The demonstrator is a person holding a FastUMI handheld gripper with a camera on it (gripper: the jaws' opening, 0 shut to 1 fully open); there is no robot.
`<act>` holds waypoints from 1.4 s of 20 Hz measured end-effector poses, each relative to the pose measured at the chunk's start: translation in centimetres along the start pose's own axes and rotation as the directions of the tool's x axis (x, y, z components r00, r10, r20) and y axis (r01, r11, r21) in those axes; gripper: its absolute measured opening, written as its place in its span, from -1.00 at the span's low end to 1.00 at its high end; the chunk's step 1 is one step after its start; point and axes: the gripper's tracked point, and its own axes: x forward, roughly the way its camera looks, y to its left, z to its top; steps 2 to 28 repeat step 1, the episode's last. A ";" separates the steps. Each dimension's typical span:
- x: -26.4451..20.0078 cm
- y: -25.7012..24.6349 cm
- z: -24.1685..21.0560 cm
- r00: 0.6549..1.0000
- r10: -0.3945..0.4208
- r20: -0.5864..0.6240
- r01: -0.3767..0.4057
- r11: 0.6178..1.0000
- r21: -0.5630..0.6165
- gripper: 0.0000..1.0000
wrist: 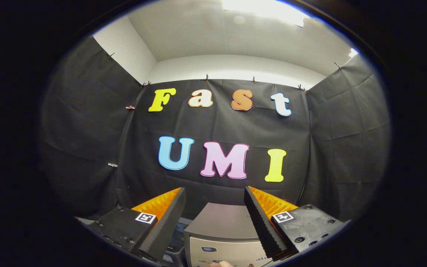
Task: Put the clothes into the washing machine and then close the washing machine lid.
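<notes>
Spread wide apart, the claw (215,193) holds nothing and is raised and level, aimed at the black cloth wall (221,126) of the booth. Between and below its fingers (169,218) sits the washing machine (221,231), its grey lid lying flat. Something small and pale shows just in front of the machine, too cut off to identify.

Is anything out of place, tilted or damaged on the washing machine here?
Nothing stands out. The washing machine stands straight below the open gripper, its fingers holding nothing. No clothes are visible.
</notes>
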 end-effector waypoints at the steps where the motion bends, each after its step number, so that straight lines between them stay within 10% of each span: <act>1: 0.0 0.1 0.1 1.000 0.002 0.003 -0.002 1.000 -0.001 0.96; 28: 0.0 0.1 0.1 1.000 0.002 0.003 -0.002 1.000 -0.001 0.96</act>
